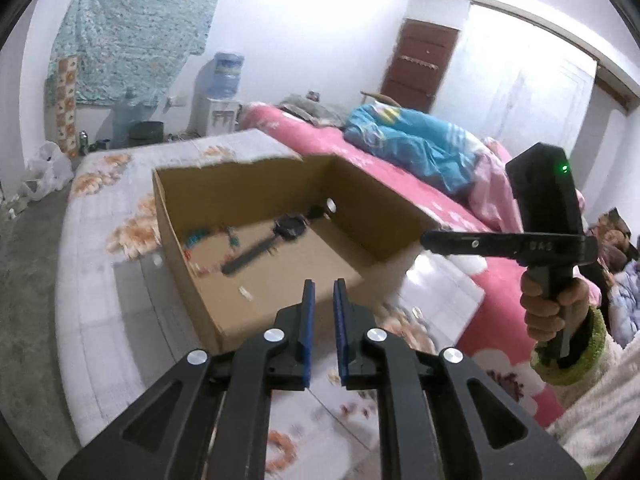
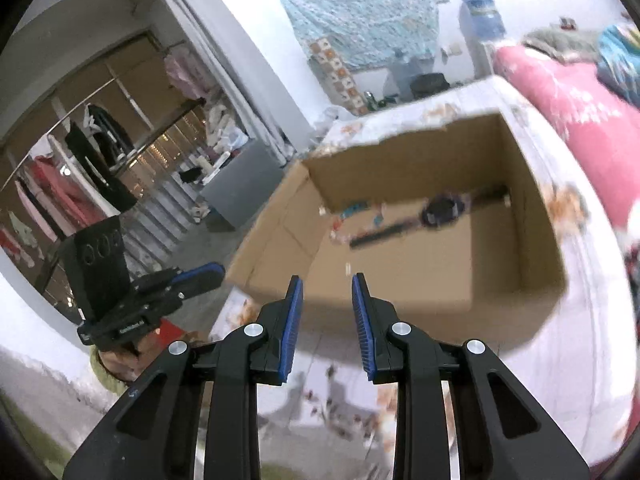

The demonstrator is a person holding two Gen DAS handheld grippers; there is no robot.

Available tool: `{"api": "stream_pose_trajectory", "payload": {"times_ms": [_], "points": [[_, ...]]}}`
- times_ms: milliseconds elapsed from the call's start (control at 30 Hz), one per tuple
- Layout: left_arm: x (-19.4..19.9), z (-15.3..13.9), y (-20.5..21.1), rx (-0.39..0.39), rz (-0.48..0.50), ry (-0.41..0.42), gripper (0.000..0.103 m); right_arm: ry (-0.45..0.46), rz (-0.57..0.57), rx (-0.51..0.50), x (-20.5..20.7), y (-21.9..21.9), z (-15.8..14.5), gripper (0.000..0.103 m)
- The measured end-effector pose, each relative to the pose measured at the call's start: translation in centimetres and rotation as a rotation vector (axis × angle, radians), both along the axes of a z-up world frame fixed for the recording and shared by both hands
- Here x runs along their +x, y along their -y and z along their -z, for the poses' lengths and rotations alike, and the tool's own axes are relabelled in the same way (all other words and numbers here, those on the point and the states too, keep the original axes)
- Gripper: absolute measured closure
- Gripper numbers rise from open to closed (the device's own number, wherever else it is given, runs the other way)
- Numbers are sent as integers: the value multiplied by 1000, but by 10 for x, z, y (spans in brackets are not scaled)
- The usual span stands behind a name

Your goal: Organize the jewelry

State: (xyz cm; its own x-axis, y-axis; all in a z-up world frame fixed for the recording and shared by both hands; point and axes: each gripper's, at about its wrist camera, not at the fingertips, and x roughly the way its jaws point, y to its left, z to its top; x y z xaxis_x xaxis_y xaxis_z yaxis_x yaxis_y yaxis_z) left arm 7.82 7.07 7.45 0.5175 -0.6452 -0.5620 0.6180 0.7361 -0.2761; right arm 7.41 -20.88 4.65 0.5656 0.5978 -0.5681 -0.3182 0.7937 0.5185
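Left wrist view puts my left gripper (image 1: 323,286) nearest, its blue-padded jaws parted by a narrow gap with nothing between them, hanging above the near rim of the cardboard box (image 1: 188,236). From the right wrist view my right gripper (image 2: 327,280) is spread wider, also holding nothing, above the box's near wall (image 2: 384,320). The box sits open-topped on the floral bed cover (image 1: 92,272). On its floor lies a black wristwatch (image 1: 289,227), strap stretched out flat; its long axis runs diagonally, from the near-left strap end up through the round face toward the far-right corner. Just left of it lies a beaded bracelet (image 1: 200,238) with teal and orange beads, blurred, curving close beside the strap's near end; I cannot tell whether they touch. A small pale bit (image 1: 245,293) lies on the box floor nearer to me. Beyond the box, a pink quilt (image 1: 320,140) and a blue bundle (image 1: 404,140) lie on the bed.
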Motion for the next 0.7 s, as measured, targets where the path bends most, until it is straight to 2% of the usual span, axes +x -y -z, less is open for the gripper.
{"api": "stream_pose_trajectory", "payload": {"times_ms": [200, 233, 333, 433, 700], "points": [[-16, 50, 36, 95, 45, -96, 94, -173, 54, 26, -24, -7, 69, 89], [-18, 57, 41, 114, 47, -99, 94, -190, 56, 20, -26, -9, 75, 89], [-23, 75, 61, 242, 69, -46, 94, -230, 59, 26, -29, -13, 90, 89], [-25, 87, 79, 330, 106, 2, 94, -249, 59, 48, -27, -12, 95, 89], [-15, 107, 98, 441, 159, 35, 94, -242, 52, 62, -23, -7, 92, 89]]}}
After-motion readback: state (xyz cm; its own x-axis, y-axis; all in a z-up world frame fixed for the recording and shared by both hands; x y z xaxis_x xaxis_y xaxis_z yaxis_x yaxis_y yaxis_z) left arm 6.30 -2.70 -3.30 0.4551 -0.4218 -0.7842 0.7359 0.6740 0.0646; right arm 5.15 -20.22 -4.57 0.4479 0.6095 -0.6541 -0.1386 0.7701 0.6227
